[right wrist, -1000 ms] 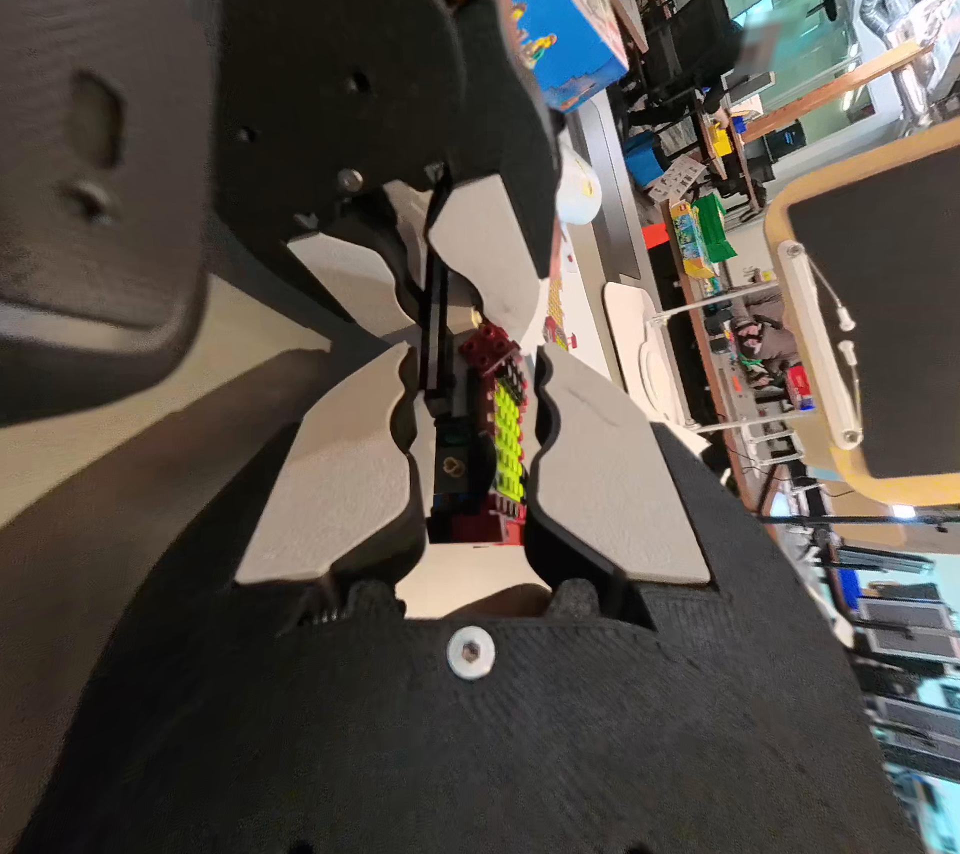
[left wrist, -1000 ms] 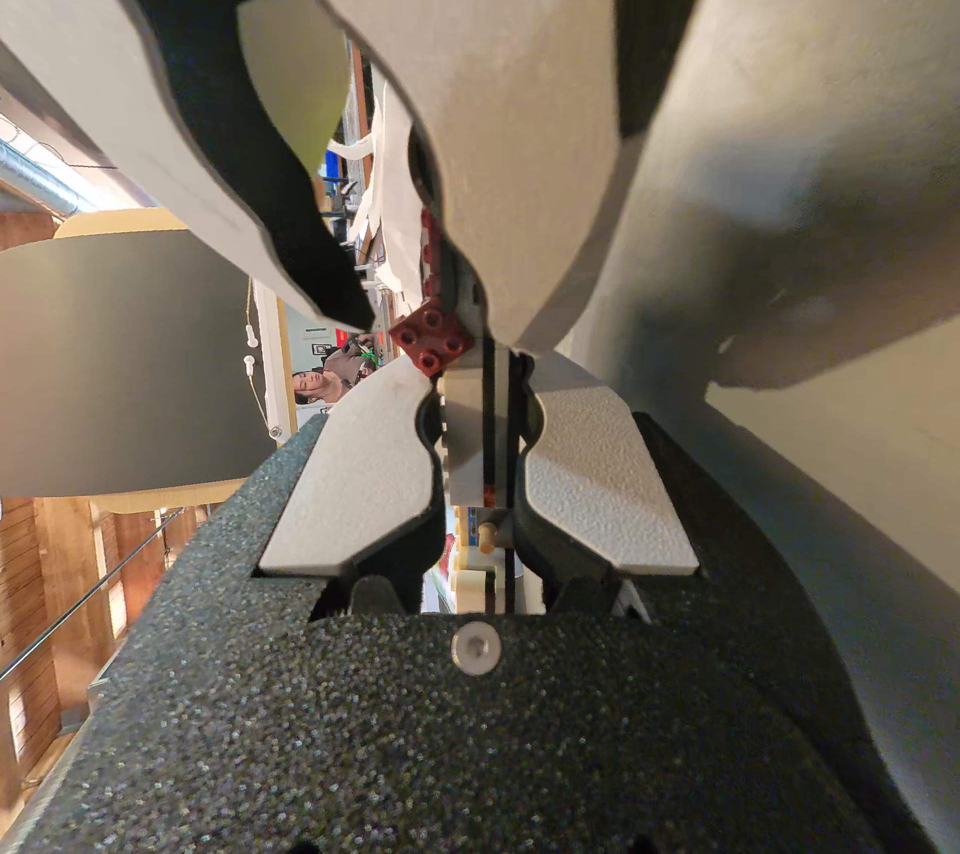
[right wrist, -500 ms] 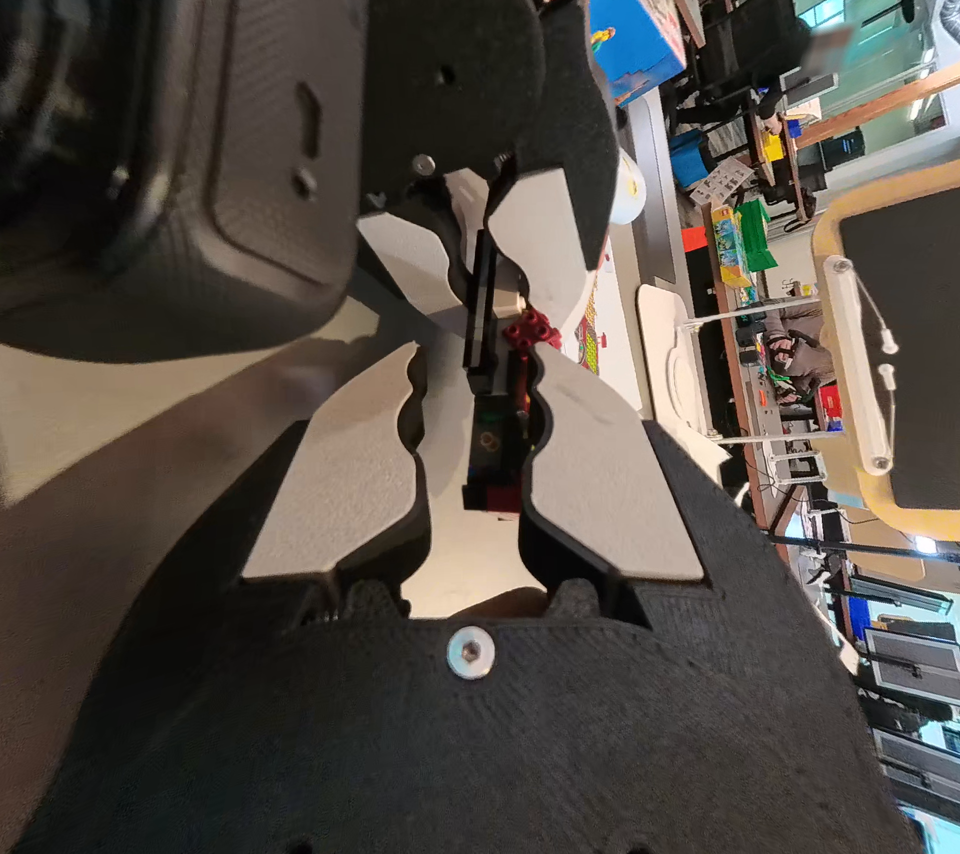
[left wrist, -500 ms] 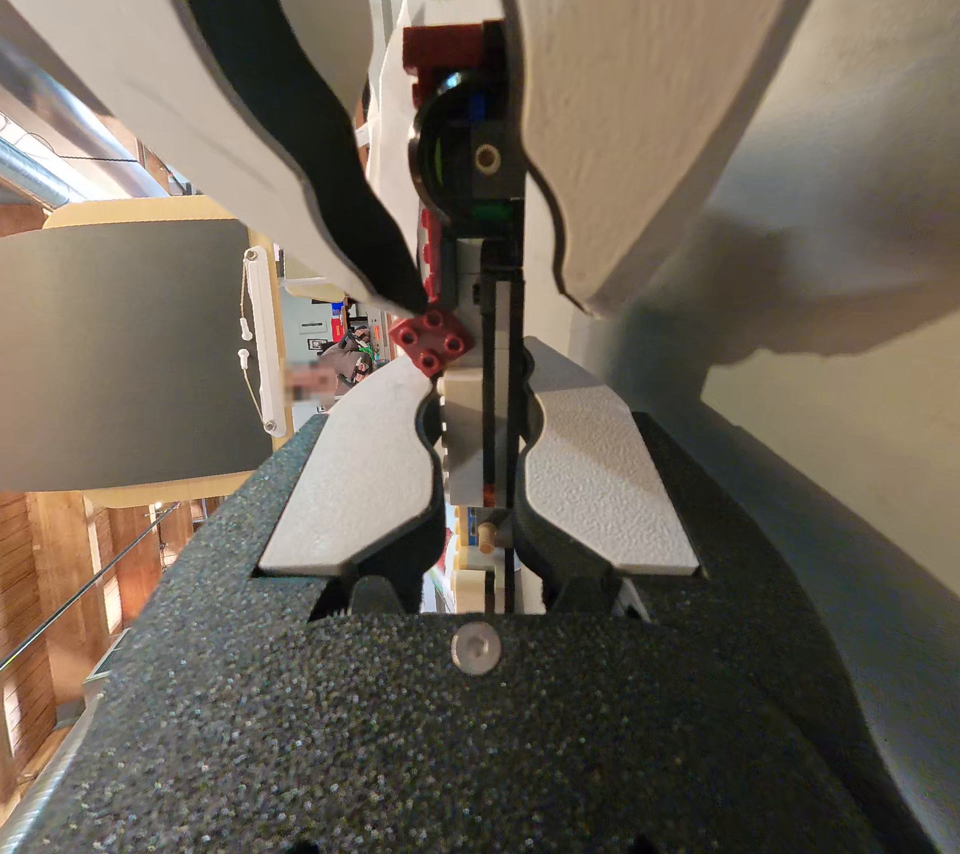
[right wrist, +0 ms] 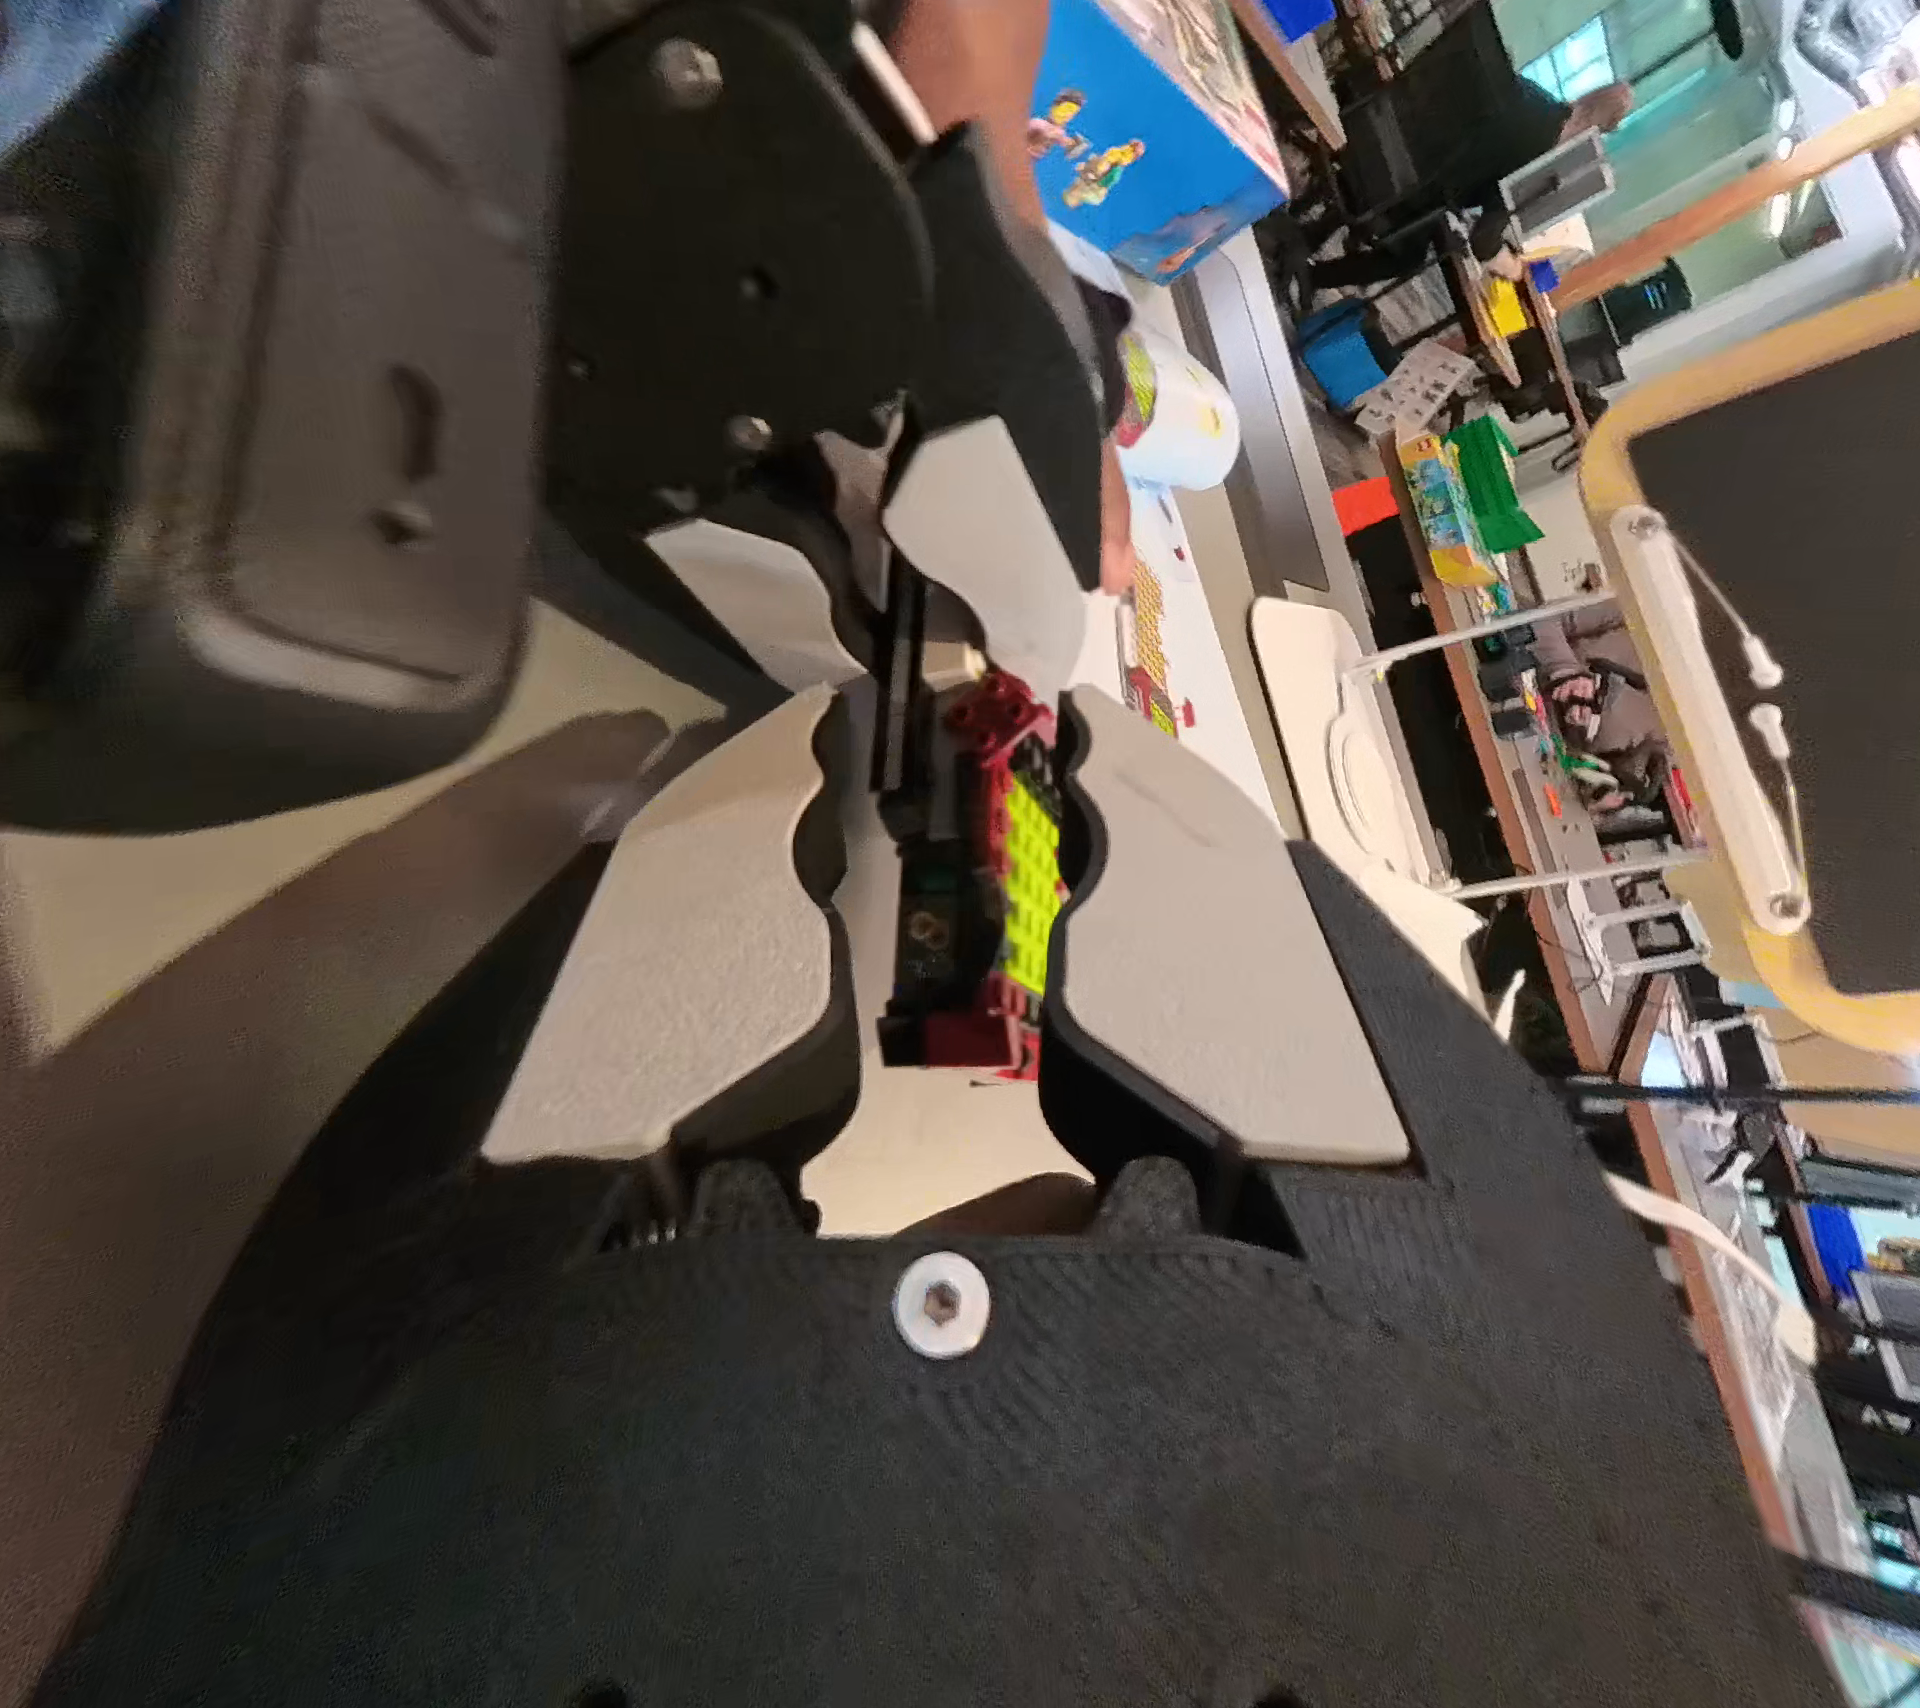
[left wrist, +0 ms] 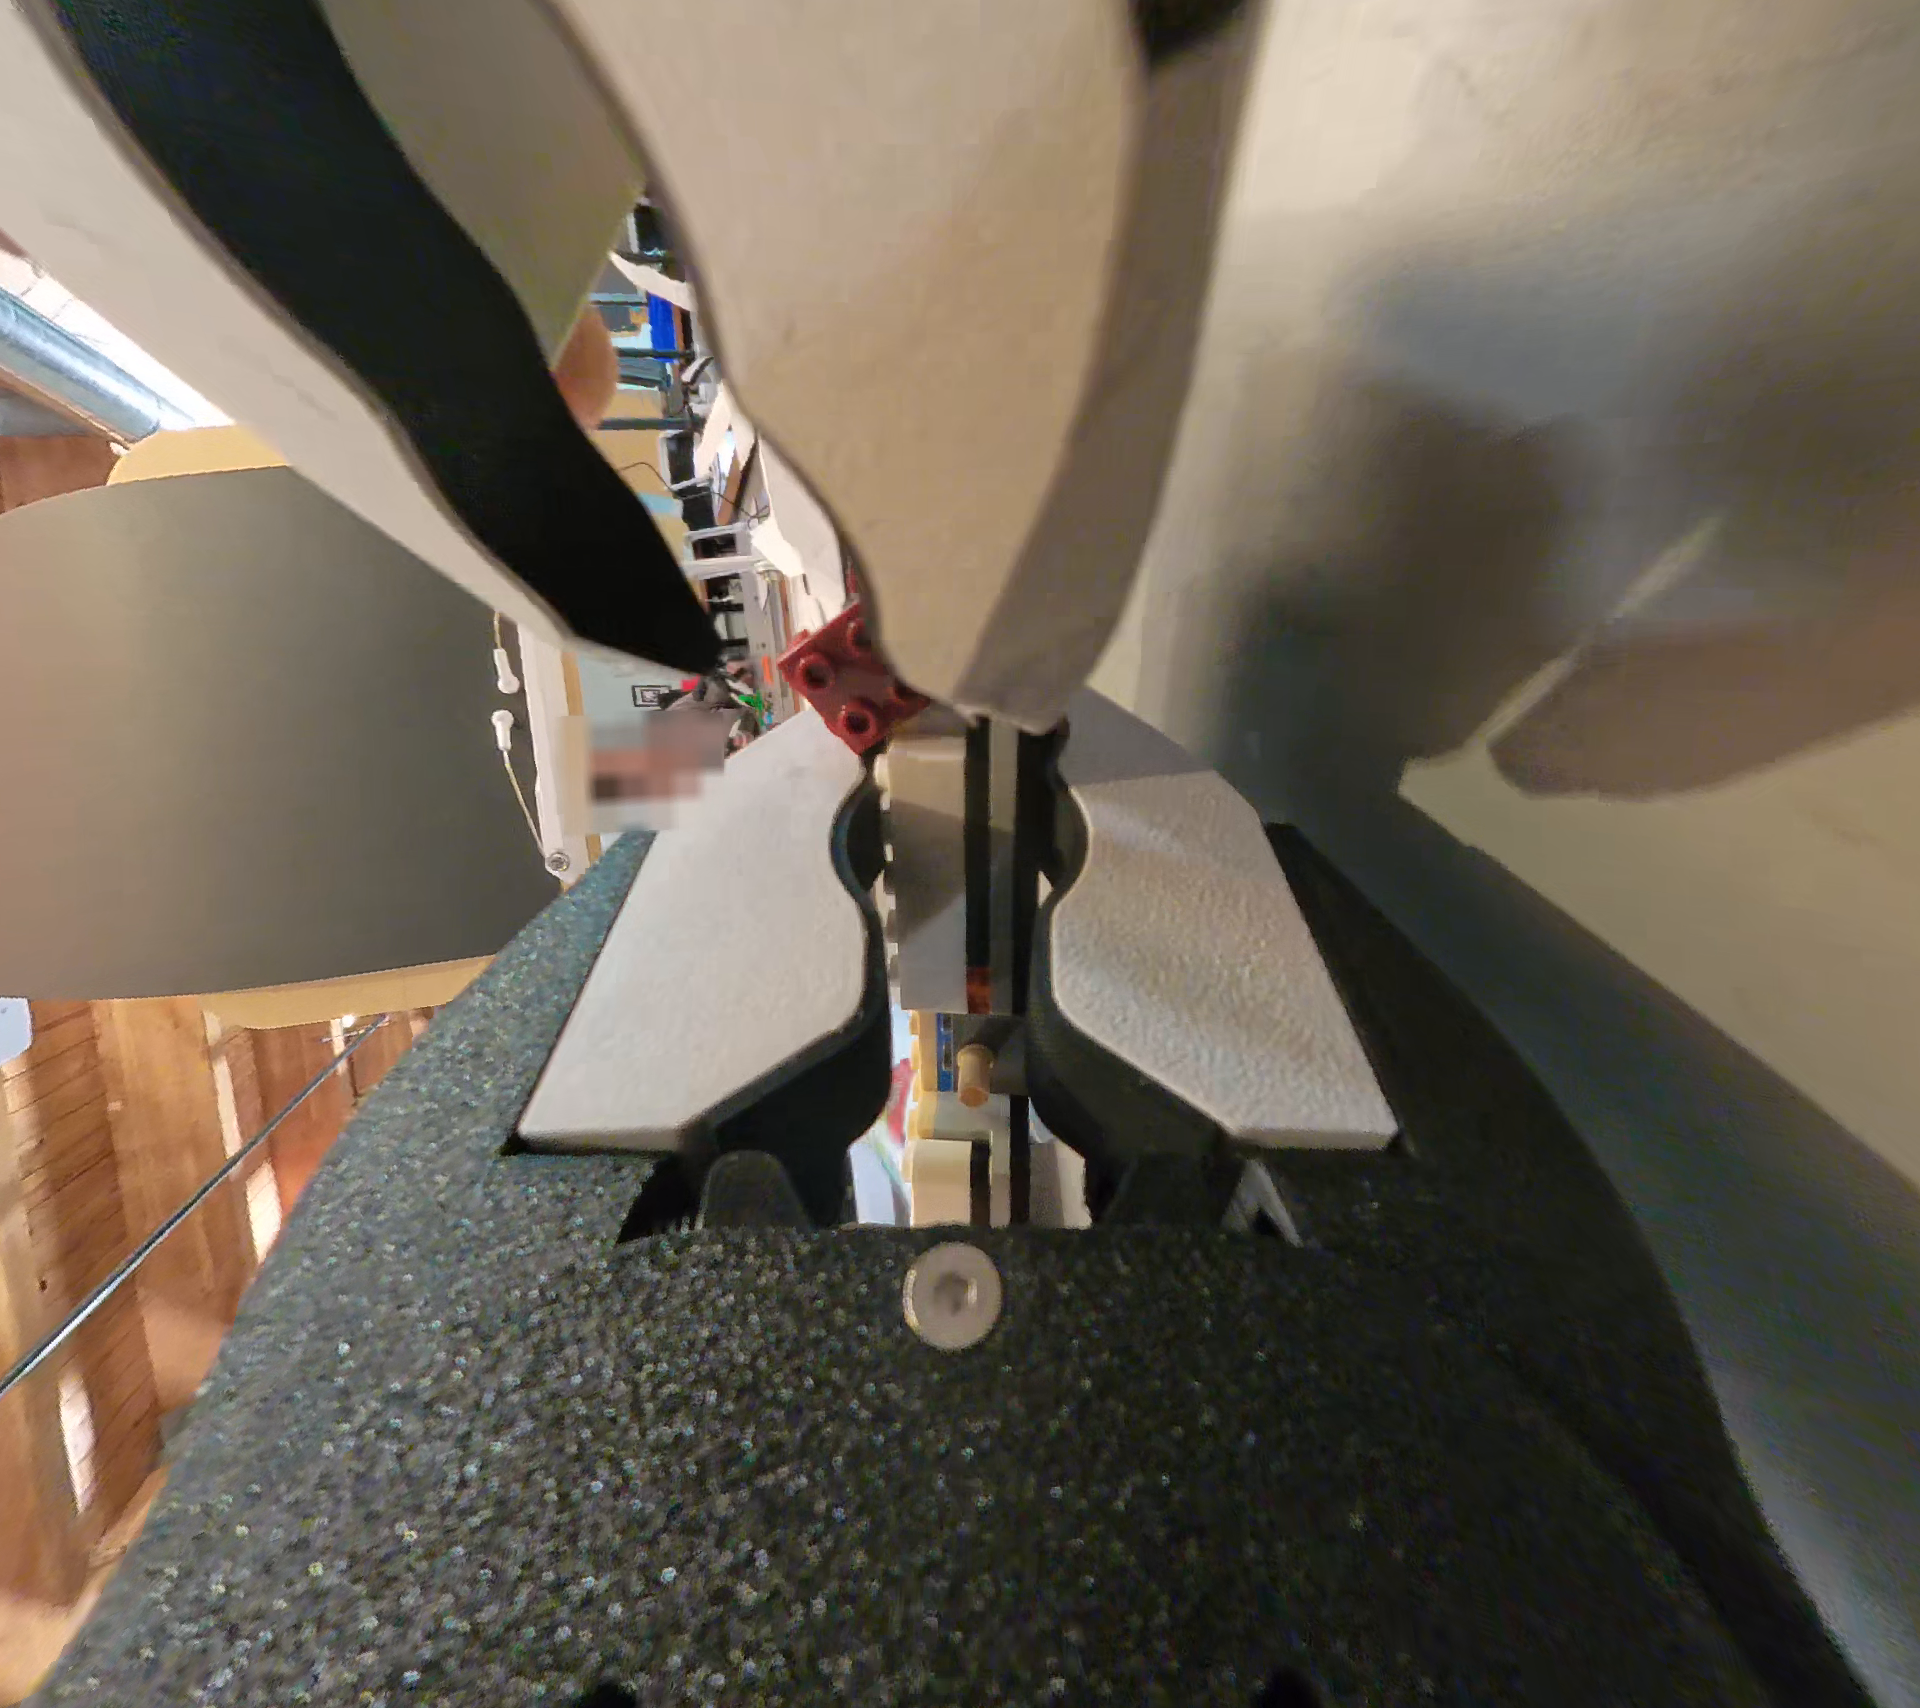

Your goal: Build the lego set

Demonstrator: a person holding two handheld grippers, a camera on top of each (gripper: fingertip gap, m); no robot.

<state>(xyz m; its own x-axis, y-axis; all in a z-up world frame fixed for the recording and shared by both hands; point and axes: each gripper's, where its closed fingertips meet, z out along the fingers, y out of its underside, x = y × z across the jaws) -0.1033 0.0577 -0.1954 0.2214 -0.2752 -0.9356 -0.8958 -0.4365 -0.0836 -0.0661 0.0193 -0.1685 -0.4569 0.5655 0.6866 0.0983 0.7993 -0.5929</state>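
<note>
Left tool (left wrist: pixel 961 827) clamping studded plastic brick model (right wrist: pixel 997 879), right tool (right wrist: pixel 951 827) astride

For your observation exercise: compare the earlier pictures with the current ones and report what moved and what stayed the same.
The right claw shifted along the multicoloured toy-brick model with lime-green and dark red bricks: half a second ago the lime-green part was hidden, now it shows again. In the left view the black rounded piece seen half a second ago is covered again. The left claw kept its grip on the model's grey-and-black end.
</note>
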